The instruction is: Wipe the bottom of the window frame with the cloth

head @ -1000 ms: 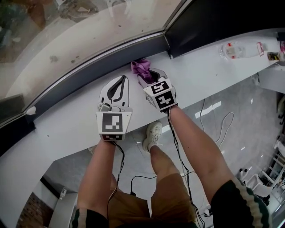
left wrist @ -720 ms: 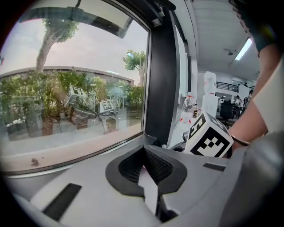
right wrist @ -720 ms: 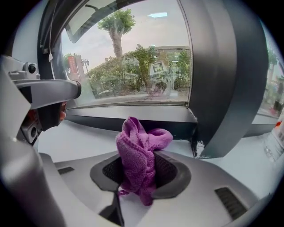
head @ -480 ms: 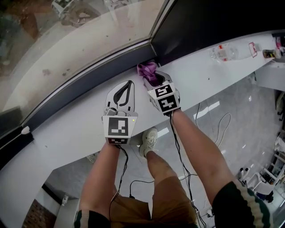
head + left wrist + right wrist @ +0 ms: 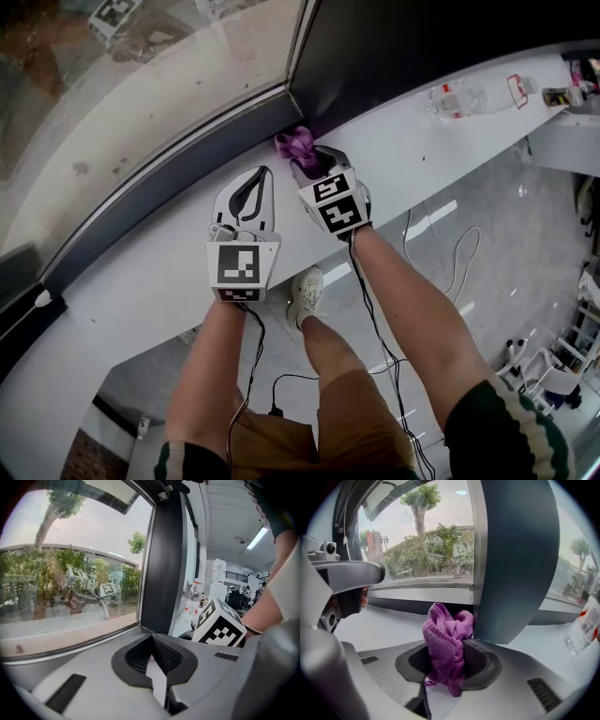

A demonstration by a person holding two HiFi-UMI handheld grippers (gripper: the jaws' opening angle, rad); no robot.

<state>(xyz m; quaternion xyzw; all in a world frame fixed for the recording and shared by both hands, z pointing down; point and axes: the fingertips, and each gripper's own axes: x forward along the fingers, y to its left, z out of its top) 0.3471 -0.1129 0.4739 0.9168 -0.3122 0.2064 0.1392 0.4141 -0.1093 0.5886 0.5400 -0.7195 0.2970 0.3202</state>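
Carried rightward along the dark bottom rail of the window frame (image 5: pixel 187 161) to the foot of the dark upright post (image 5: pixel 515 559), crumpled purple cloth (image 5: pixel 446 637) clenched in right gripper (image 5: pixel 447 660) jaws, left gripper (image 5: pixel 152 644) jaws closed empty over the white desk (image 5: pixel 141 272); stroke judged at its end stop.

Fuzzy knitted purple cloth (image 5: pixel 446 641); smooth matt dark window frame (image 5: pixel 518 559); glossy white sill (image 5: pixel 141 272).
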